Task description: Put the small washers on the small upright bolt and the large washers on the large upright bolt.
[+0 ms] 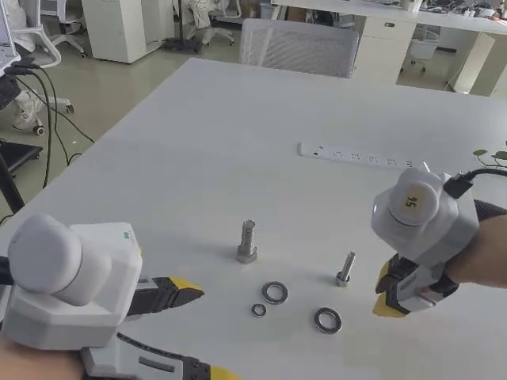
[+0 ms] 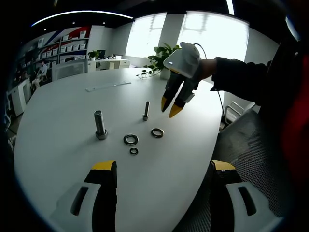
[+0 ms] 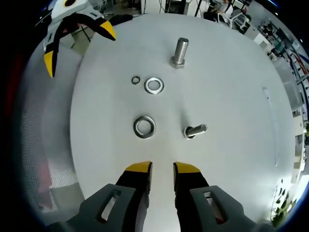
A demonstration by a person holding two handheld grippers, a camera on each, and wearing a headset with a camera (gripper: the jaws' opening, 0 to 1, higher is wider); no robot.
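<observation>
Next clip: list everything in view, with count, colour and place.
table: 1, white, under everything
large bolt: 1, silver, upright, mid-table
small bolt: 1, silver, upright, right of the large bolt
large washers: 2, silver, flat in front of the bolts; the other nearer the small bolt
small washer: 1, silver, flat, close to the left-hand large washer, apart from it
power strip: 1, white, farther back on the table
chair: 1, grey, at the far edge
plant: 1, green, beyond the right side
left gripper: 1, white, black, yellow tips; wide open, empty
right gripper: 1, same colours; narrowly open, empty, beside the small bolt
</observation>
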